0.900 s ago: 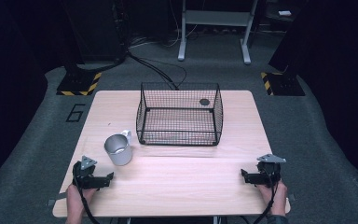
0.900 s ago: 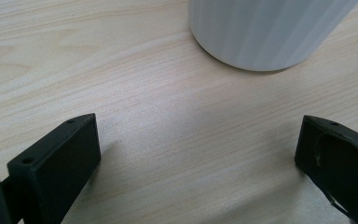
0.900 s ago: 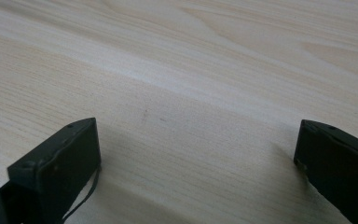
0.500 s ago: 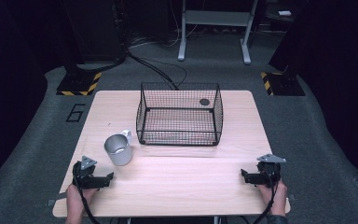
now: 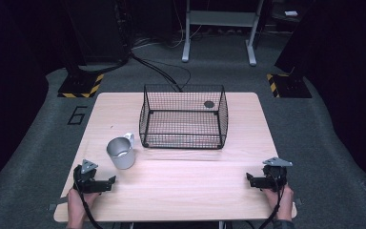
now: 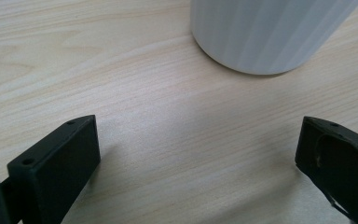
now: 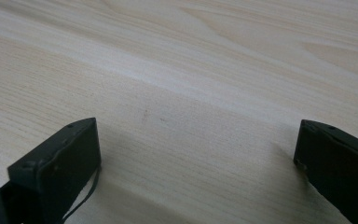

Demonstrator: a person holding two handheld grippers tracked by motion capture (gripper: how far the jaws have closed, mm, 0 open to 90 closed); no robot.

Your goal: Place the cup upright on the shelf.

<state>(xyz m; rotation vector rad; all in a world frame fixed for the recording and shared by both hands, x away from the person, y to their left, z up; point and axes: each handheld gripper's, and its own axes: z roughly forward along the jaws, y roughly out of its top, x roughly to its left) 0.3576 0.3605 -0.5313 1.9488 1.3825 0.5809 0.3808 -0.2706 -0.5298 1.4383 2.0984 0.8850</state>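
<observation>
A grey metal mug [image 5: 120,152] with a white handle stands on the light wooden table [image 5: 181,186], left of centre. Its ribbed side [image 6: 265,32] rises just beyond my left gripper [image 6: 198,154], whose jaws stand wide apart over bare wood. In the high view that left gripper [image 5: 106,185] rests near the table's front left, a little below the mug. My right gripper [image 5: 250,180] rests at the front right, held by a hand. It is open too [image 7: 198,154], with only wood between its jaws. A black wire basket [image 5: 183,117] stands at the middle back.
A small dark round object [image 5: 209,104] shows at the basket's far right corner. Beyond the table lie a grey floor, black cables [image 5: 157,71], yellow-black striped stand bases [image 5: 81,86] and a metal frame's legs [image 5: 219,33].
</observation>
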